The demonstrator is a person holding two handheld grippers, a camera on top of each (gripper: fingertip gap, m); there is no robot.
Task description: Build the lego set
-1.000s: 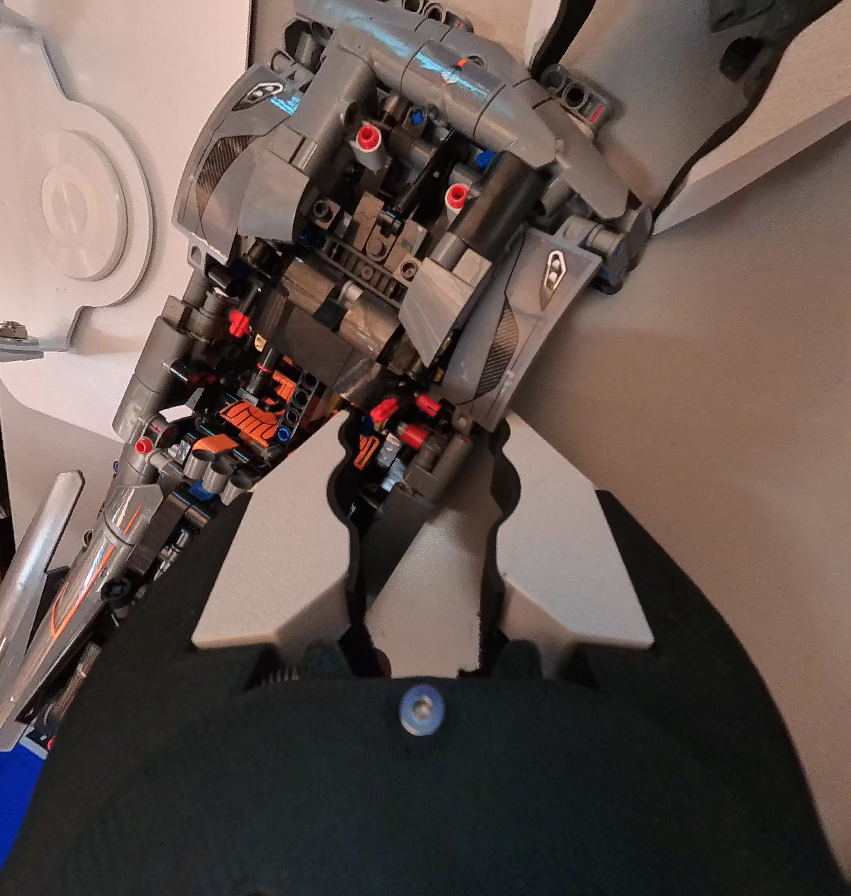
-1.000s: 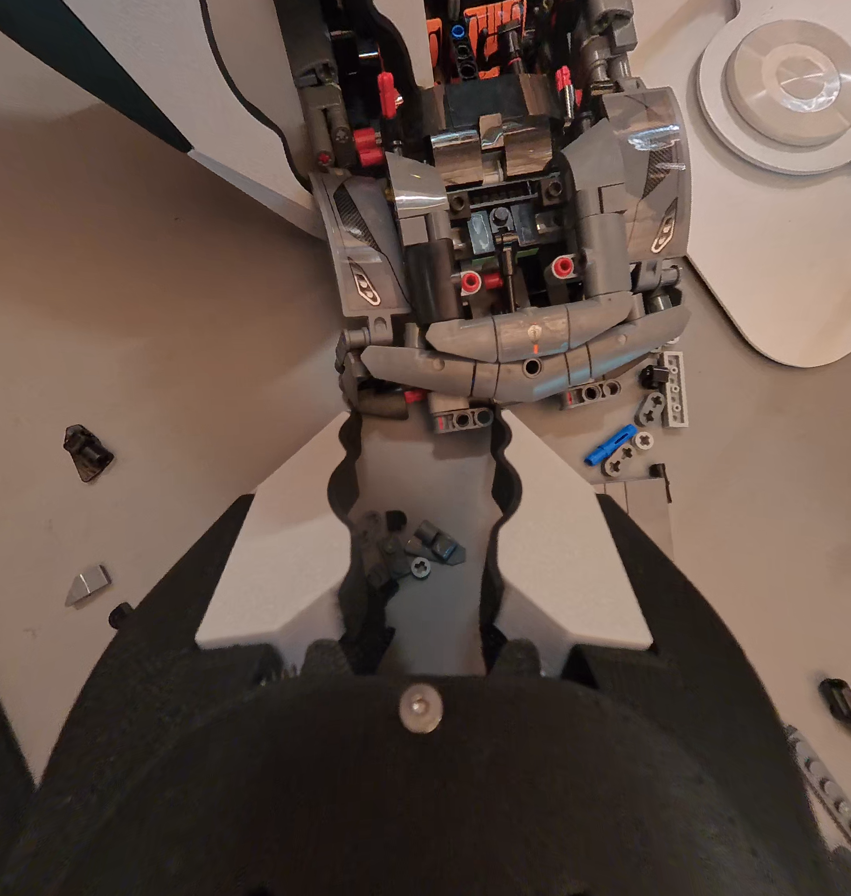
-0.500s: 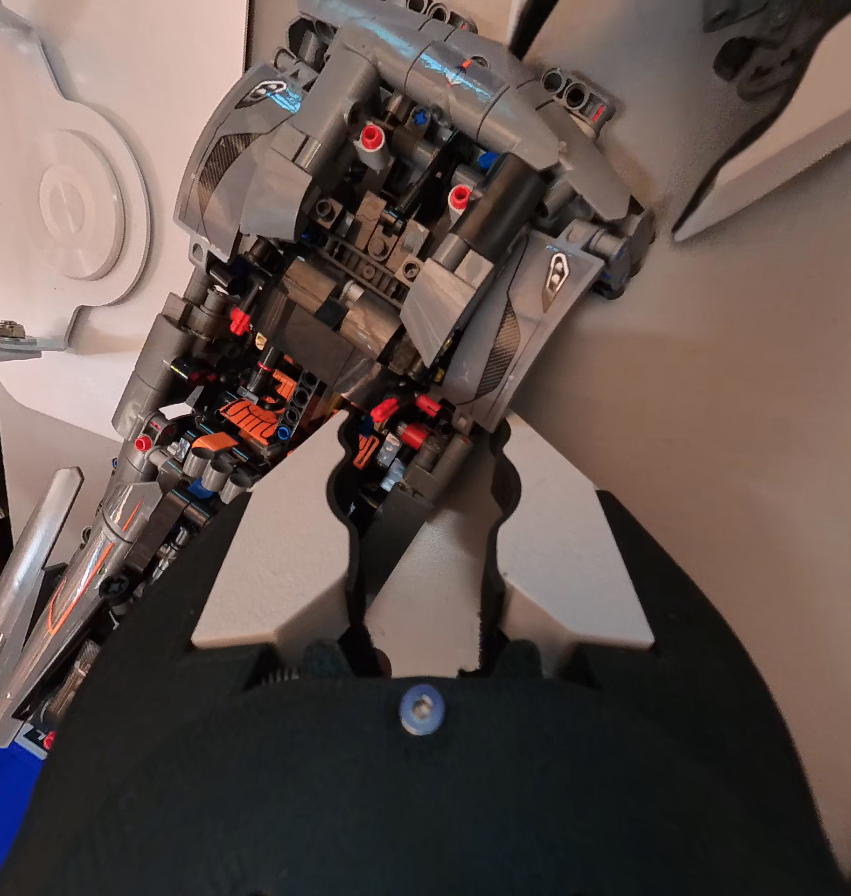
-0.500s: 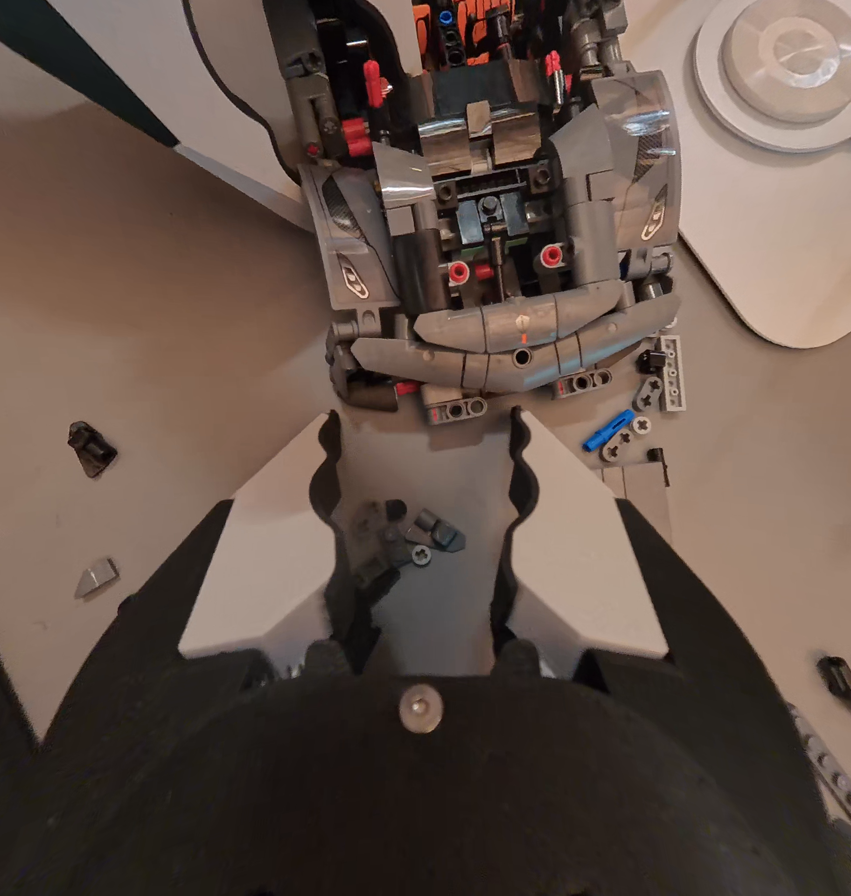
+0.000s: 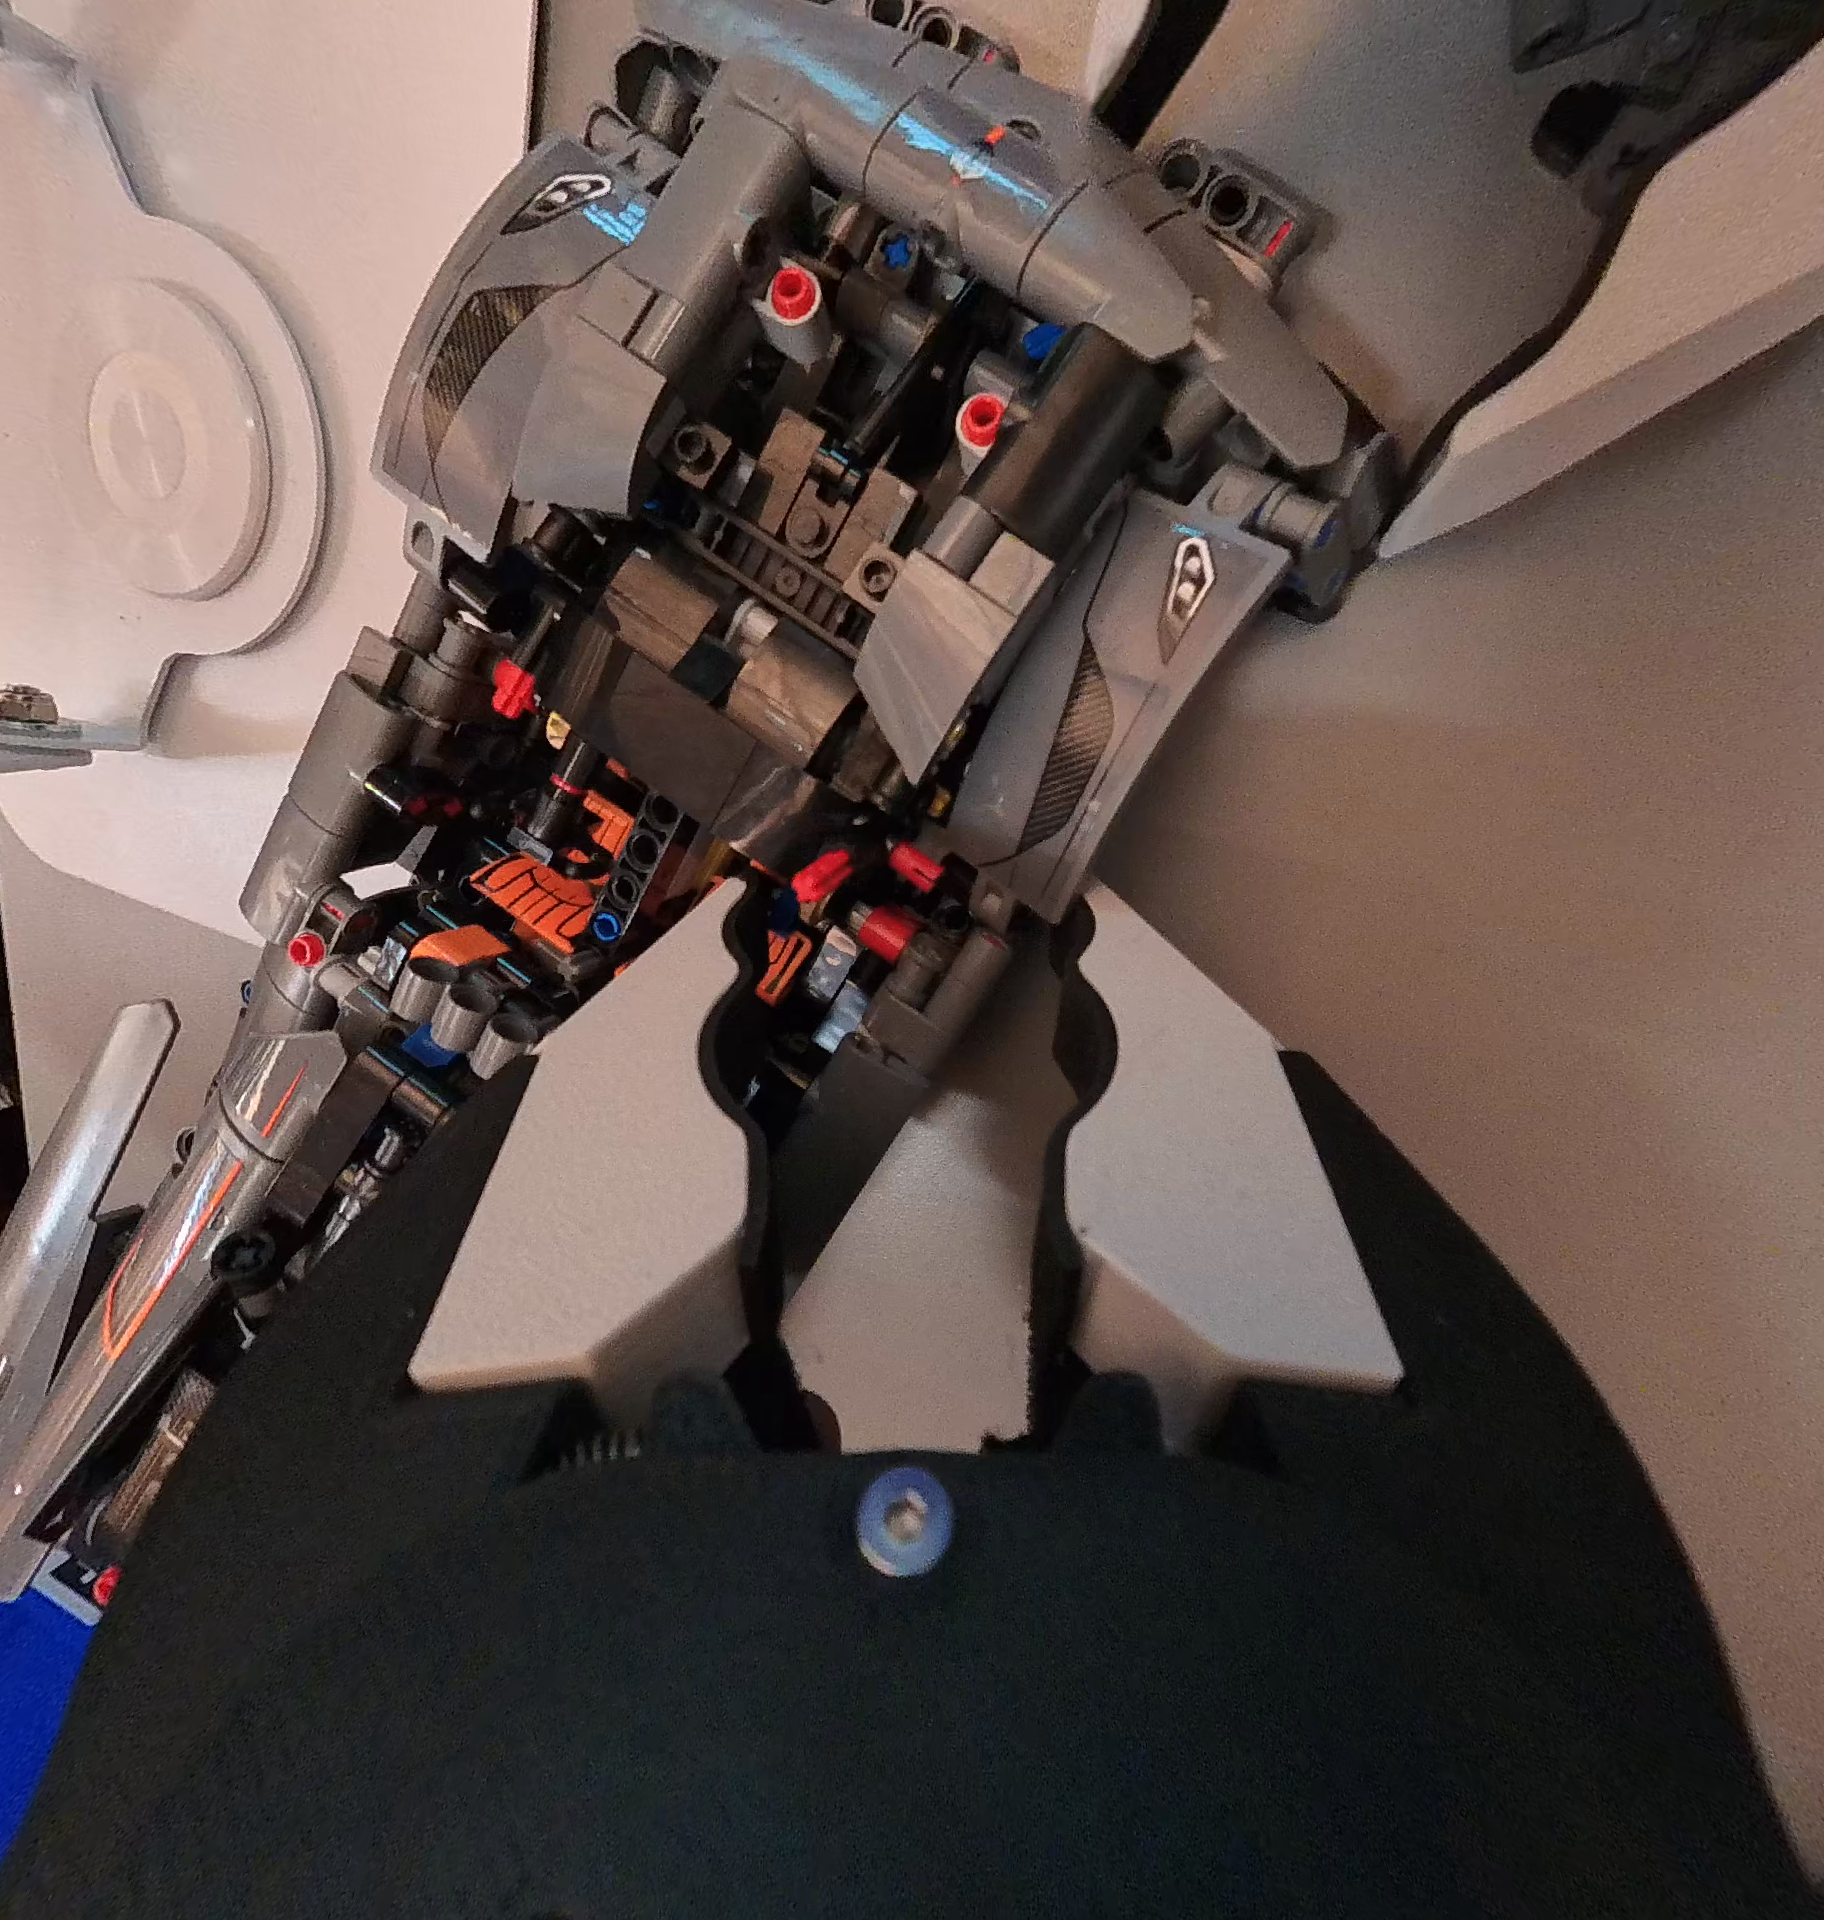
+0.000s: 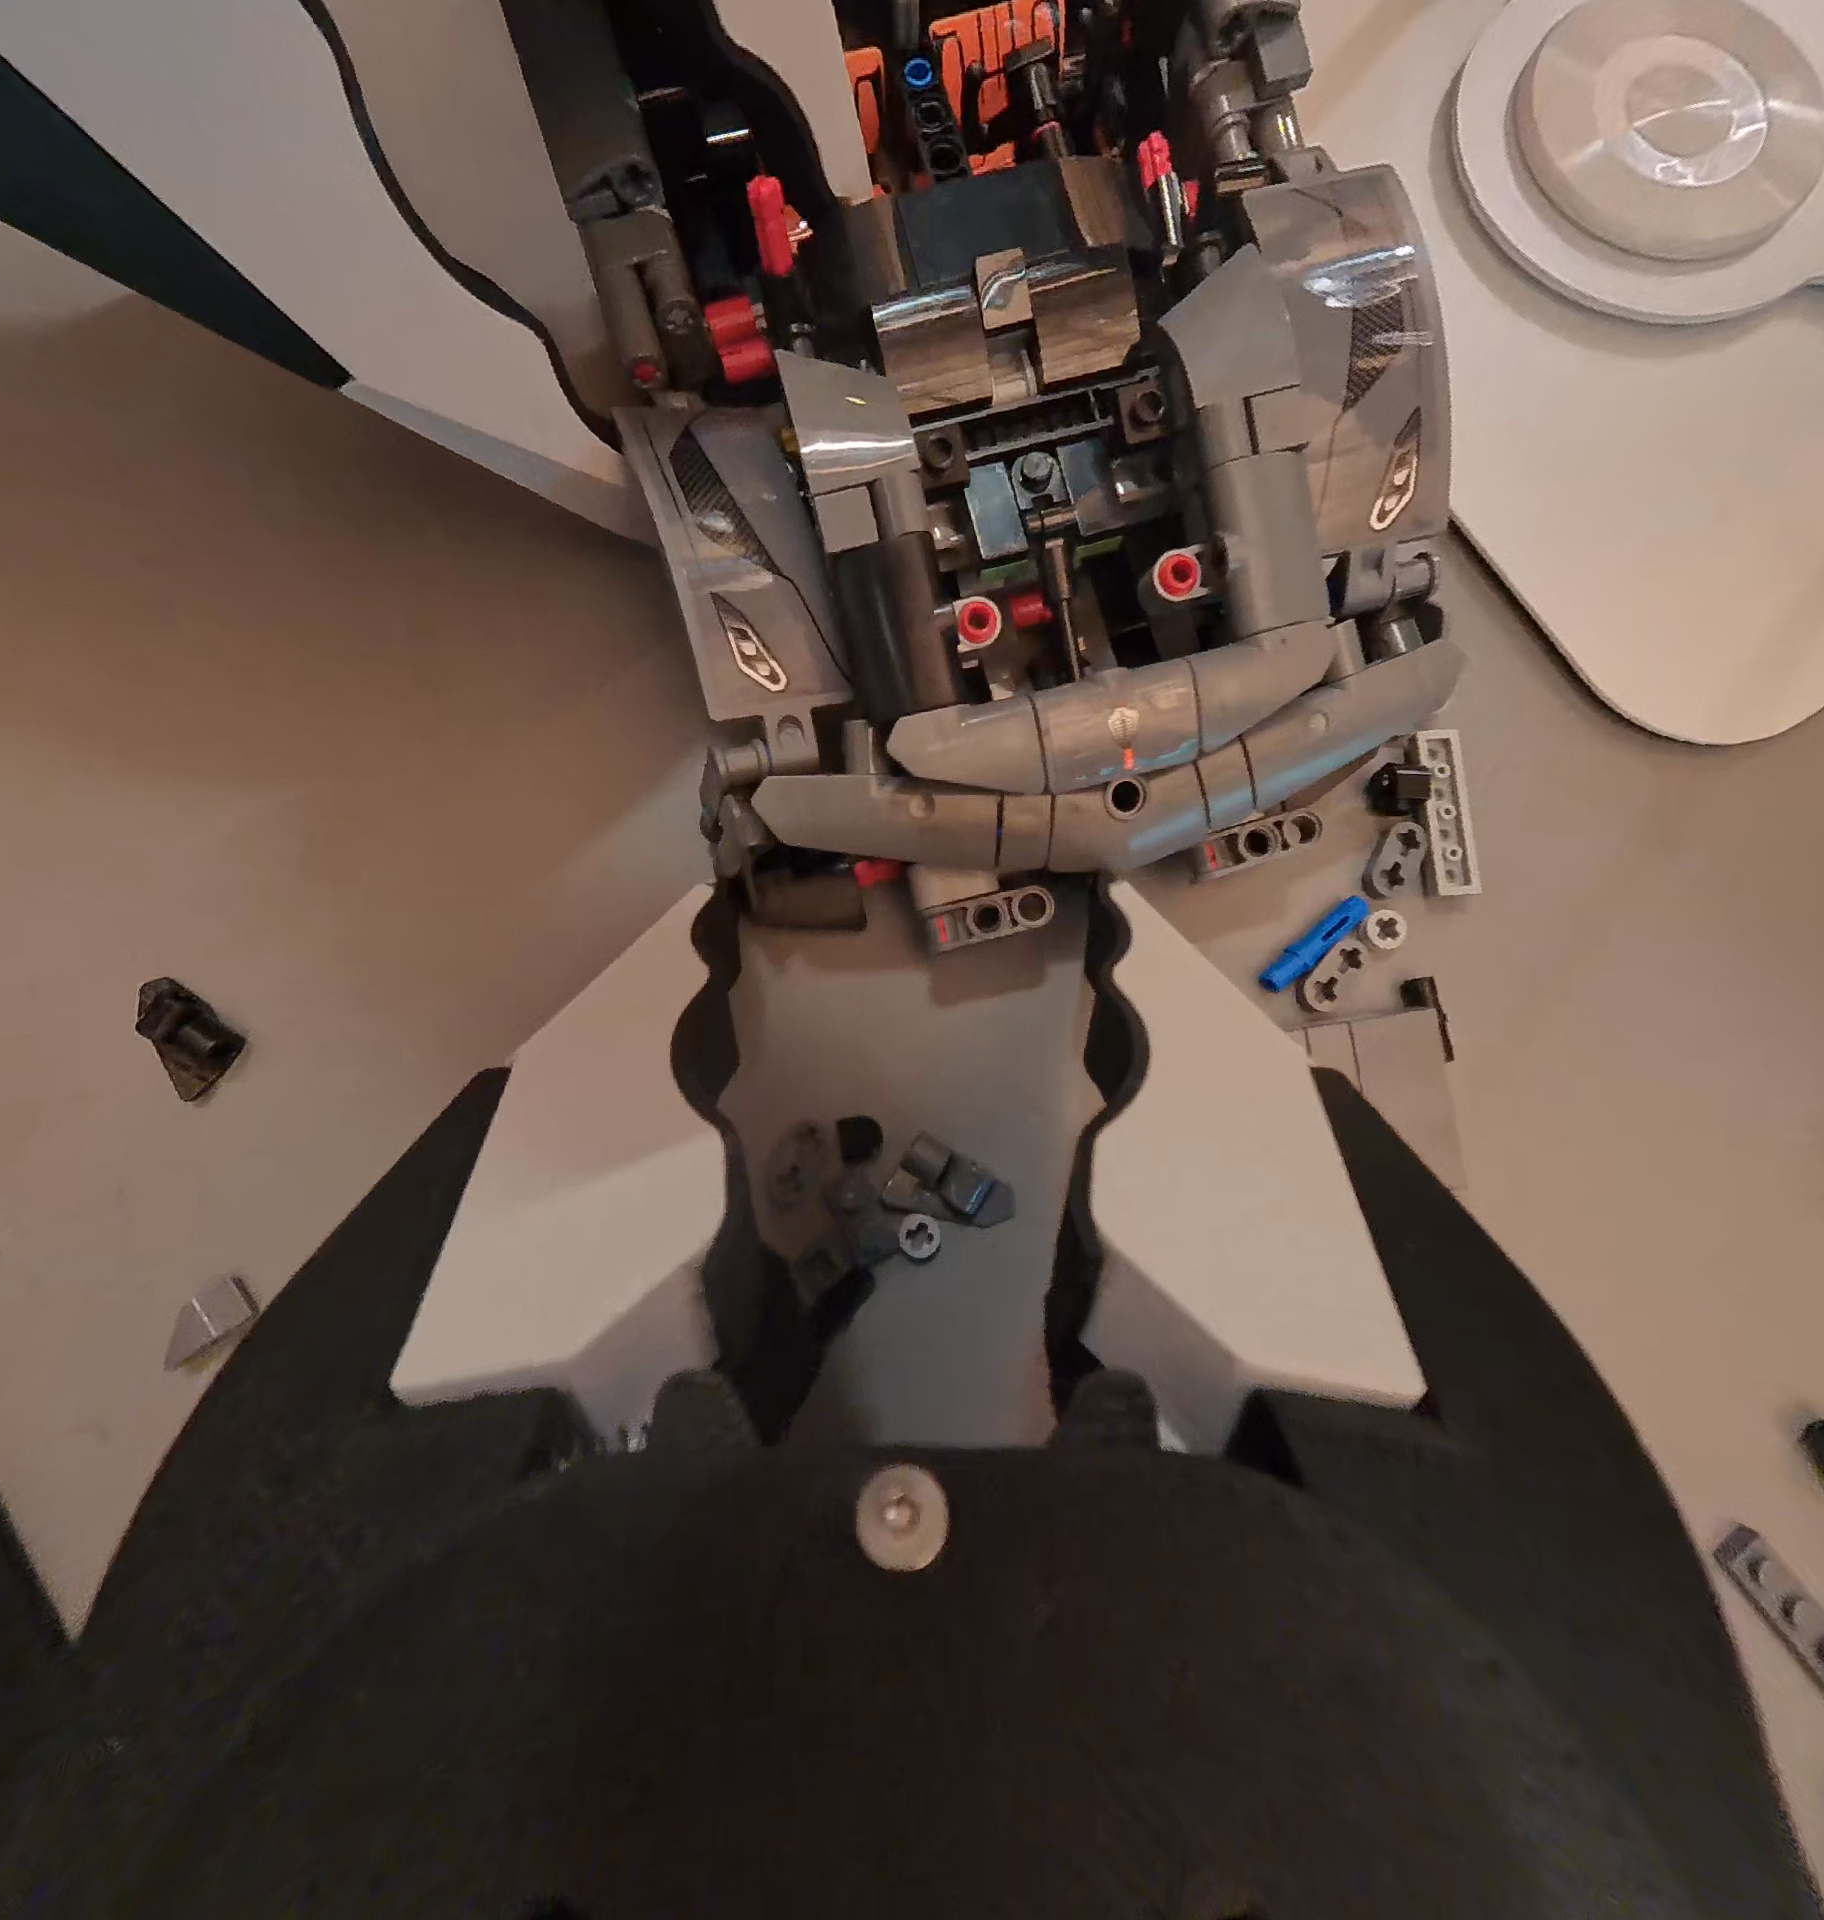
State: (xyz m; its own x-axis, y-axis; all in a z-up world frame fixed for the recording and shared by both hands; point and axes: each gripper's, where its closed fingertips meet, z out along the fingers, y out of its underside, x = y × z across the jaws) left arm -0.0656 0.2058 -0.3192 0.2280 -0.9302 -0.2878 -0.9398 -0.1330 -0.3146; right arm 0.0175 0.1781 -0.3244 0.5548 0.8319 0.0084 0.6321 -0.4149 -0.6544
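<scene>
A dark grey lego car model with red pins and orange inner parts lies on the tan table [image 5: 1510,935]; it shows in the left wrist view [image 5: 783,540] and in the right wrist view [image 6: 1043,499]. My left gripper [image 5: 903,914] is shut on the model's side, with a side beam between its fingers; its white fingers [image 6: 451,208] show beside the model in the right wrist view. My right gripper [image 6: 908,904] is open and empty, its tips just short of the model's front bumper. A small pile of grey pieces [image 6: 887,1195] lies on the table between its fingers.
A blue pin [image 6: 1313,940], grey connectors and a holed grey plate [image 6: 1453,810] lie to the right of the bumper. A dark piece [image 6: 186,1039] and a grey slope [image 6: 212,1320] lie to the left. A white board with a round disc [image 6: 1666,135] lies at the far right. The blue pin [image 6: 1313,940] lies some 4 cm from my right tips, 15 cm from my left tips.
My right gripper's jaws have opened wider and it has shifted slightly back and forth in front of the bumper. My left gripper and the model have stayed in place.
</scene>
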